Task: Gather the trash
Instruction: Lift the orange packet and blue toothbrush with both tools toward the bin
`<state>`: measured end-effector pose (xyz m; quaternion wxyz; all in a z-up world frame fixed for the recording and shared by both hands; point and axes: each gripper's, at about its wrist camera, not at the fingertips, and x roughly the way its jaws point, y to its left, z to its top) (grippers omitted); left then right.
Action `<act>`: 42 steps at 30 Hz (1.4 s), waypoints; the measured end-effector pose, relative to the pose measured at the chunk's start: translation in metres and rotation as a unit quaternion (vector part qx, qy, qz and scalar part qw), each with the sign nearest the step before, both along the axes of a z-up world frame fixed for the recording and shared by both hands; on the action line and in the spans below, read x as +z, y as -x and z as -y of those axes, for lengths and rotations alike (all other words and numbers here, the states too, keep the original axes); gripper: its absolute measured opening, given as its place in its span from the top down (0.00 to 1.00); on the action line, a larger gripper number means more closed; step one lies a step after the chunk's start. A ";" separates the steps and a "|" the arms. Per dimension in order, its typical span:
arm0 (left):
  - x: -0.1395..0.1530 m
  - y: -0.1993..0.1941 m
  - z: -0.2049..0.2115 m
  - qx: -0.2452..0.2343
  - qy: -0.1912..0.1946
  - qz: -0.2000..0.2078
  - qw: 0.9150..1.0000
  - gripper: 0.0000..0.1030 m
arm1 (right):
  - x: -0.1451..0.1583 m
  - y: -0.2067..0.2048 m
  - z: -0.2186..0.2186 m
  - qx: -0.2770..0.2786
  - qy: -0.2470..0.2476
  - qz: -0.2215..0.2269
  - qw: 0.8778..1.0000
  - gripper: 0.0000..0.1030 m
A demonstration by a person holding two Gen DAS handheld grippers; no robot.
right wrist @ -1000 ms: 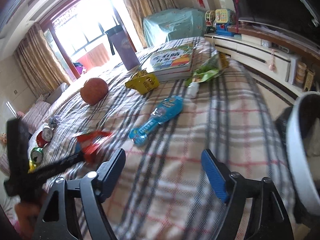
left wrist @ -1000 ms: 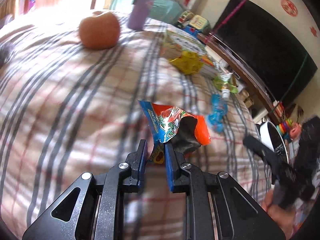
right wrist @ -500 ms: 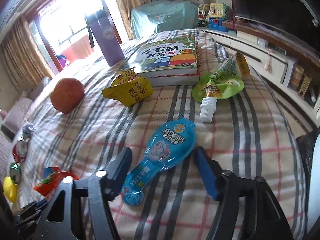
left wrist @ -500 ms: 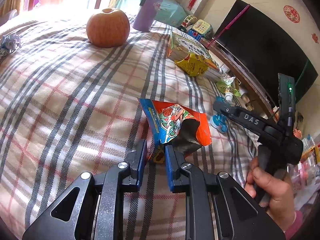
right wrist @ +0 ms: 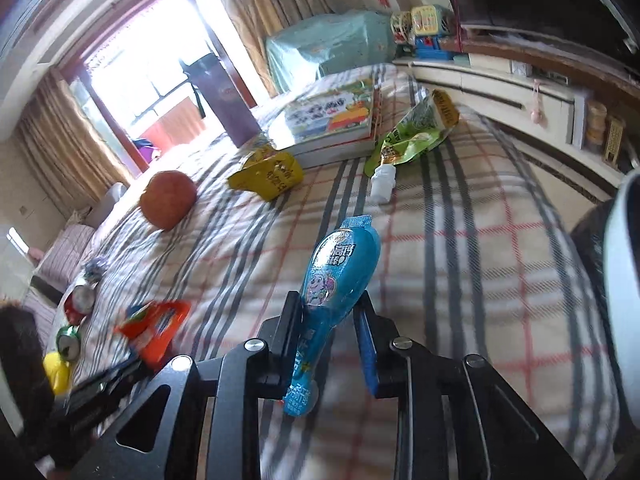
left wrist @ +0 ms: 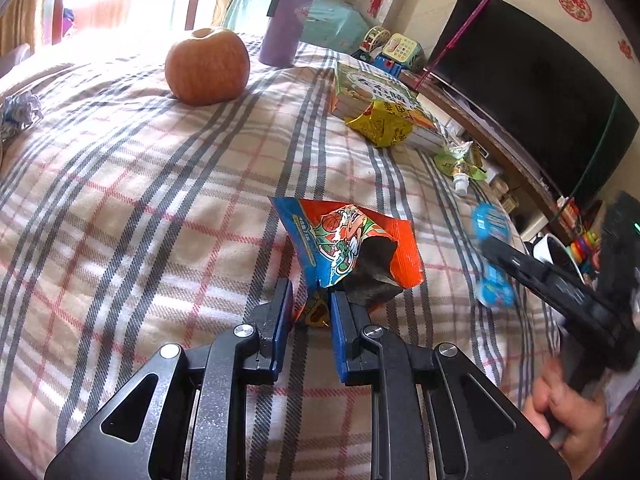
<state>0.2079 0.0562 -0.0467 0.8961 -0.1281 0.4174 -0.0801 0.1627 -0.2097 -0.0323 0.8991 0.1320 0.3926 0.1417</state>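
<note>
Left gripper clamped on the bottom corner of an orange and blue snack wrapper, torn open, standing up off the plaid bedspread. Right gripper closing its jaws around a blue drink pouch, neck down between the pads, fat end poking toward 12 o'clock; looks lifted, a bit blurry. Still lying on the bed in the right wrist view: yellow wrapper around 11 o'clock, green pouch with a white cap at 1 o'clock, both just beside a picture book. Apple at 10 o'clock. Crushed cans at 9 o'clock. White-rimmed bin at 3 o'clock, off the bed edge.
</note>
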 end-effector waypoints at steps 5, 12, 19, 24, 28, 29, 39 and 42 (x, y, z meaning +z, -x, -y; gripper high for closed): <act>0.001 0.000 0.005 -0.002 -0.017 0.002 1.000 0.84 | 0.005 0.031 0.008 0.011 0.024 0.012 1.000 0.74; 0.010 0.018 0.034 -0.030 -0.024 0.000 0.999 0.84 | 0.015 0.061 0.029 0.003 0.044 0.021 0.999 0.74; 0.025 0.037 0.085 -0.092 -0.034 0.012 0.995 0.85 | 0.022 0.076 0.051 -0.008 0.040 0.019 0.999 0.74; 0.035 0.043 0.106 -0.111 -0.038 0.016 0.993 0.87 | 0.032 0.089 0.064 -0.020 0.041 0.032 0.998 0.74; 0.041 0.045 0.120 -0.125 -0.048 0.024 0.991 0.87 | 0.040 0.097 0.073 -0.029 0.043 0.044 0.998 0.74; 0.043 0.046 0.126 -0.130 -0.049 0.026 0.990 0.87 | 0.041 0.099 0.076 -0.032 0.042 0.046 0.998 0.74; 0.050 0.050 0.165 -0.167 -0.058 0.034 0.984 0.87 | 0.047 0.111 0.101 -0.053 0.037 0.051 0.997 0.74; 0.051 0.050 0.173 -0.173 -0.060 0.034 0.983 0.87 | 0.049 0.115 0.110 -0.060 0.035 0.052 0.996 0.74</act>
